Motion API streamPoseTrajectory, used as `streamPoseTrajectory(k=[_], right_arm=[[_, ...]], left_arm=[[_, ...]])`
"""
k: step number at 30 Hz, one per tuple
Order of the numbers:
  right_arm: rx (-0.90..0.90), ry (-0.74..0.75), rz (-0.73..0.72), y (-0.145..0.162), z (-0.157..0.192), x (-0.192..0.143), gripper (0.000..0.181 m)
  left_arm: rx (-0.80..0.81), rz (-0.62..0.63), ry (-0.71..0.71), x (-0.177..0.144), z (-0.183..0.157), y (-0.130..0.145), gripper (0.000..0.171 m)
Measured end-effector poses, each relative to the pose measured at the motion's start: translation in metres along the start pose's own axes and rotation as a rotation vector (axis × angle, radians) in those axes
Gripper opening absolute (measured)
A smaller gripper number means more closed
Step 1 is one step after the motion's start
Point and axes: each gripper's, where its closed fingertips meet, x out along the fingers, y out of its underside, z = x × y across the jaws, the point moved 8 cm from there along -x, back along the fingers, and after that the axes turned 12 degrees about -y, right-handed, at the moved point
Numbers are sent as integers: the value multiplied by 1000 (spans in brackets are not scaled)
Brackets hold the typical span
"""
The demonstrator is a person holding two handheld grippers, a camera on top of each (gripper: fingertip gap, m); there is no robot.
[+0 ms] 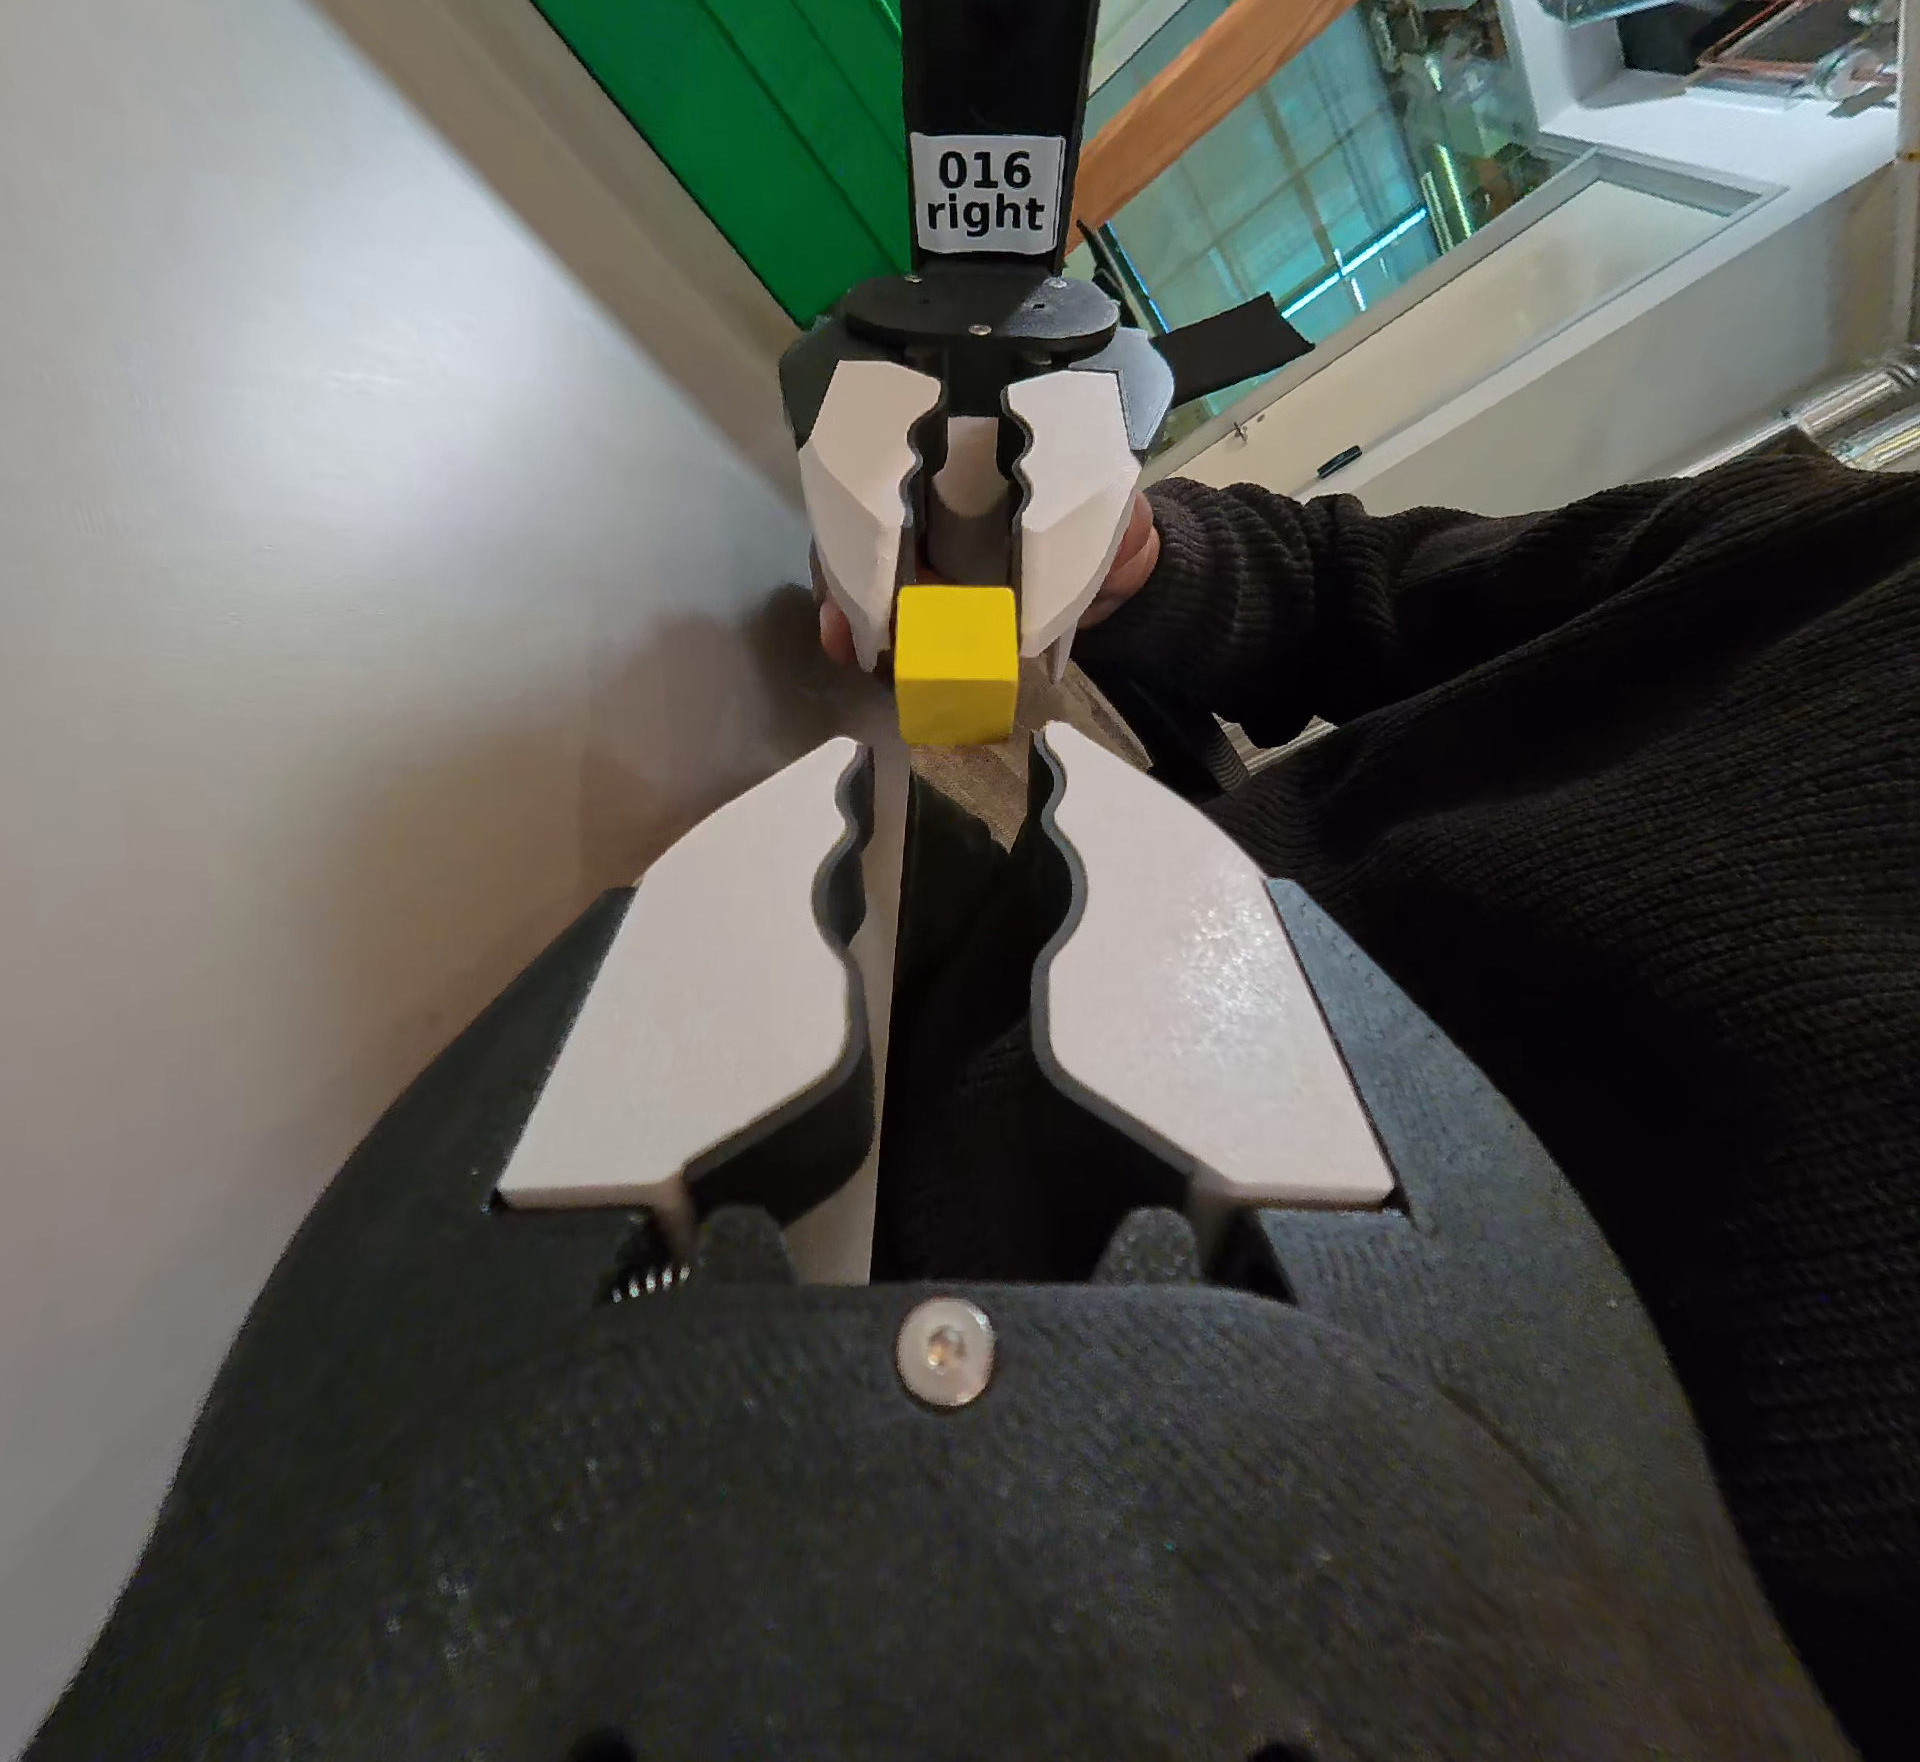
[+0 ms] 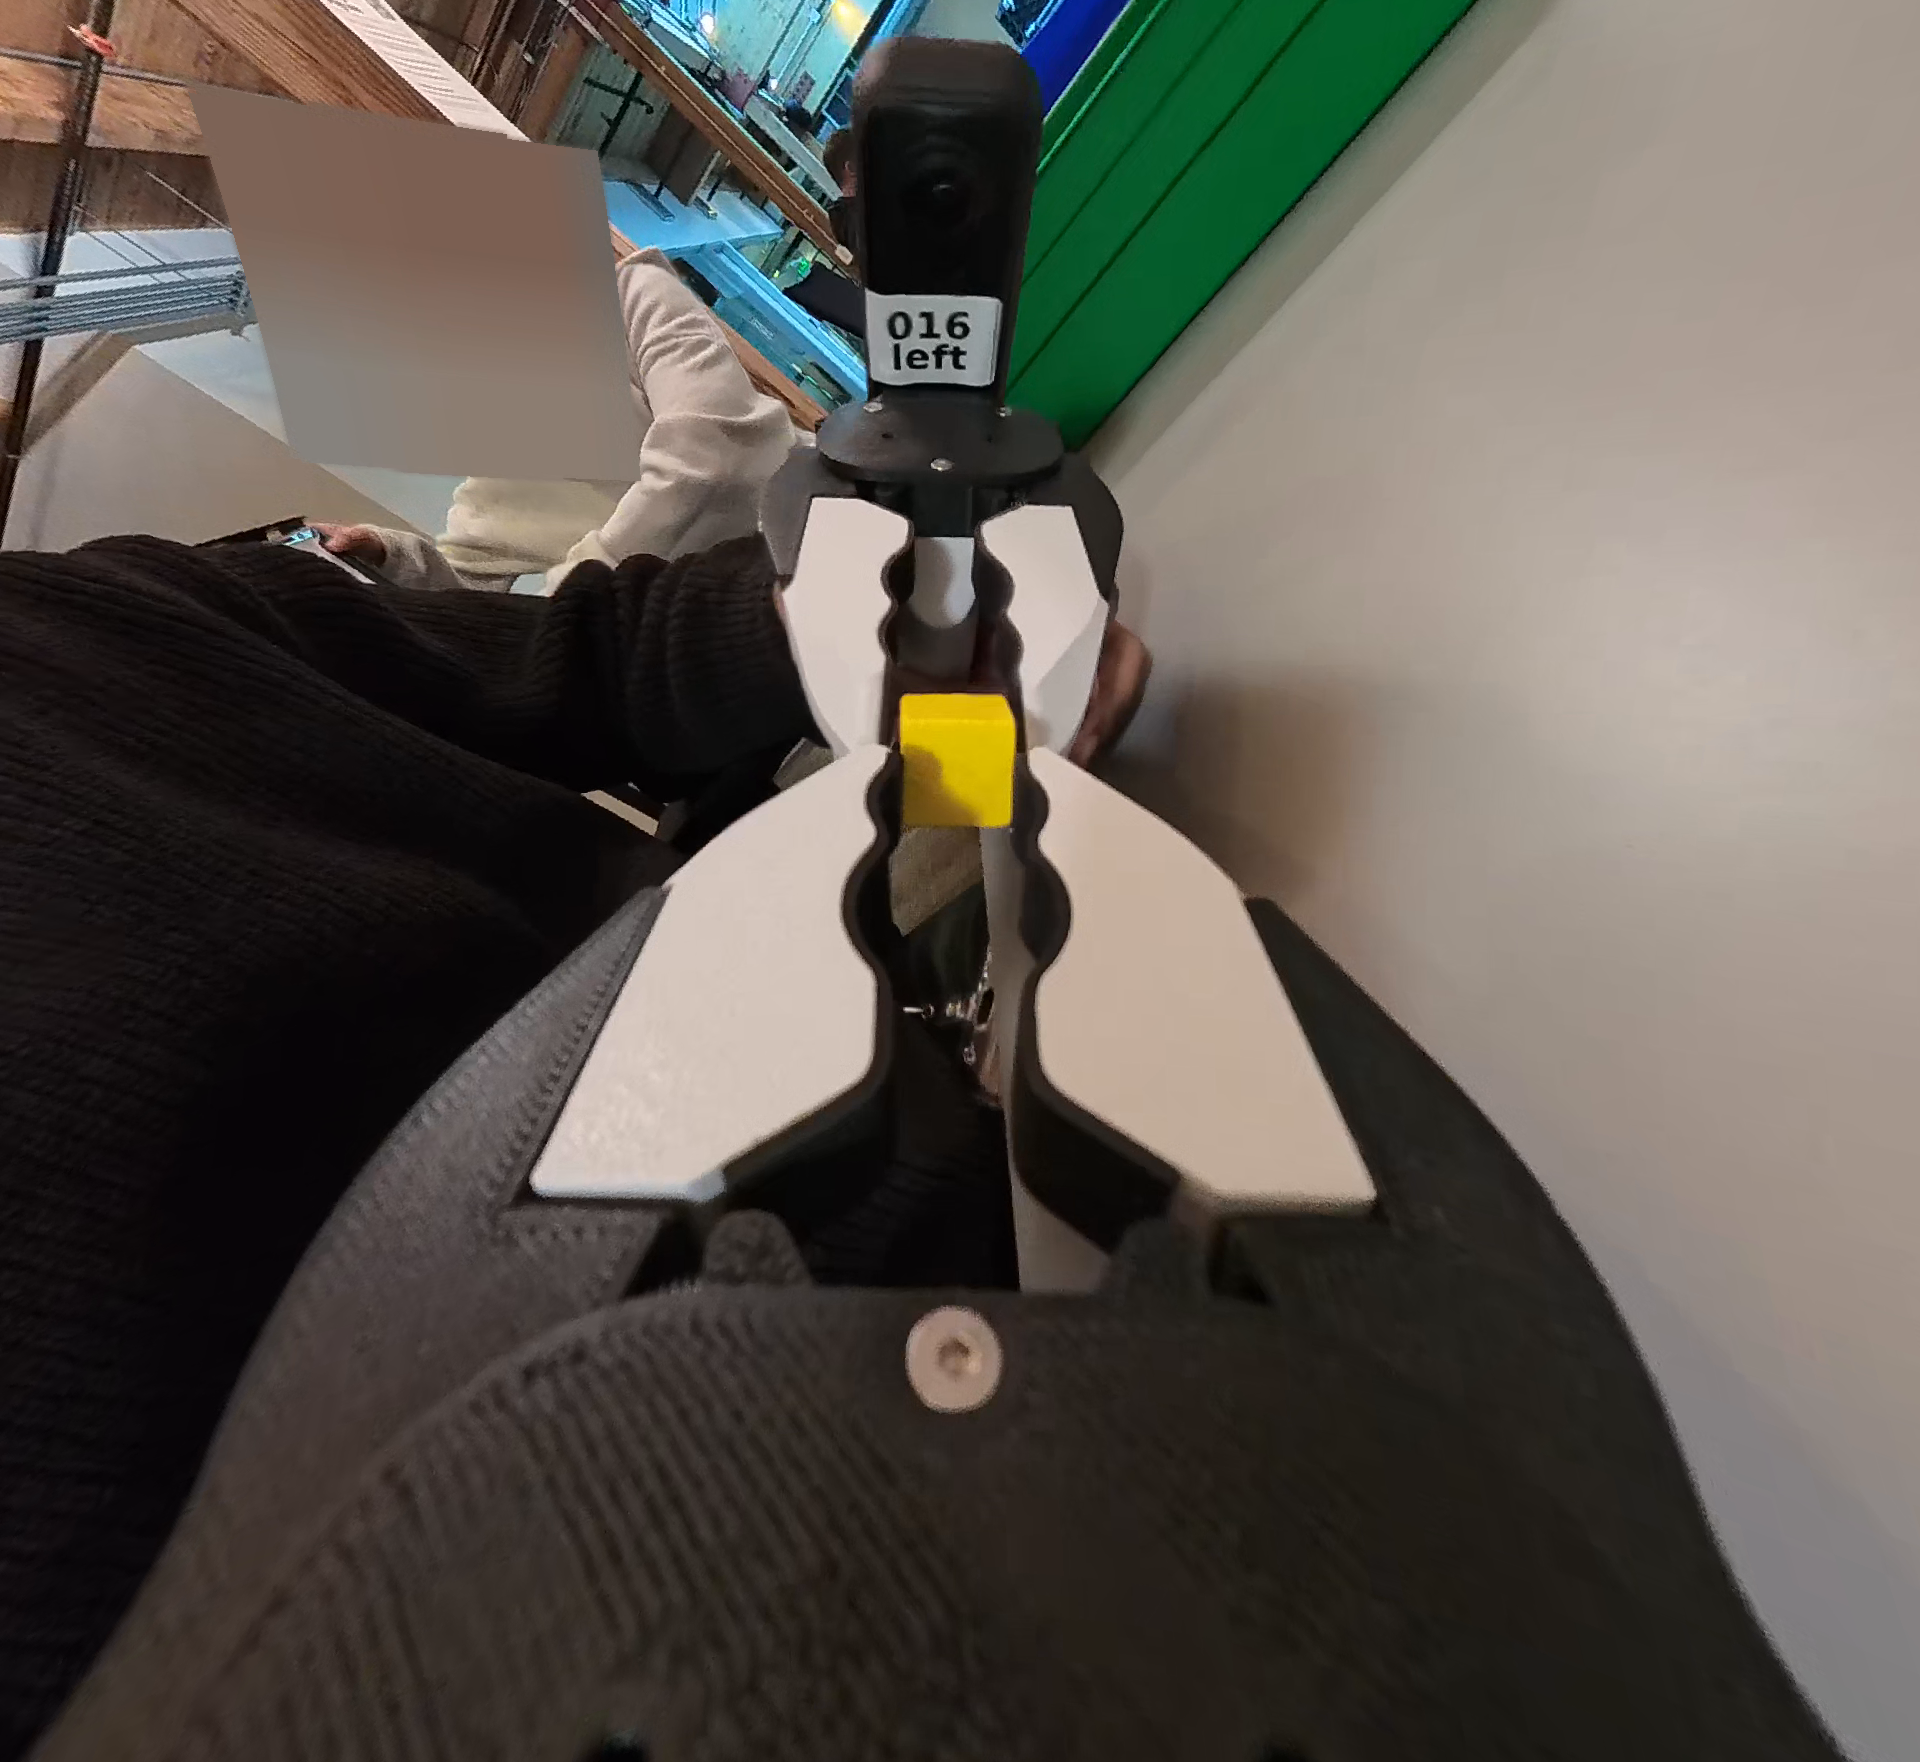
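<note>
A small yellow cube [image 1: 956, 663] is clamped between the white fingertips of my right gripper [image 1: 956, 647], which faces my left gripper head-on. In the right wrist view the cube [image 2: 956, 762] sits between the right gripper's [image 2: 956, 767] own tips. My left gripper [image 1: 956, 744] is open, its tips just short of the cube's near edge, one on each side. In the right wrist view the left gripper [image 2: 956, 736] stands open just behind the cube. Both are held in the air beside a white surface [image 1: 312, 465].
A person's black knitted sleeve [image 1: 1507, 725] and body fill one side of both views. A green bin [image 1: 707, 50] stands at the far end of the white surface. Another person in a light top [image 2: 696, 445] sits behind. Wooden beams [image 1: 1299, 19] and windows lie beyond.
</note>
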Motion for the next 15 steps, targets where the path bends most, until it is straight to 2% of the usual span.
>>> streamPoseTrajectory(k=[4,7,10,13,15], right_arm=[[-80,-3,-43,-11,10,-6,20],[-236,111,-75,-35,30,-31,20],[-405,324,-22,-60,52,-84,21],[-492,536,-3,-94,82,-152,21],[-543,715,83,-115,99,-201,21]], left_arm=[[3,-11,3,-1,0,-1,29],[33,13,-33,-2,2,0,29],[68,19,-62,-2,2,1,28],[98,43,-76,1,3,3,28],[120,65,-87,4,3,5,29]])
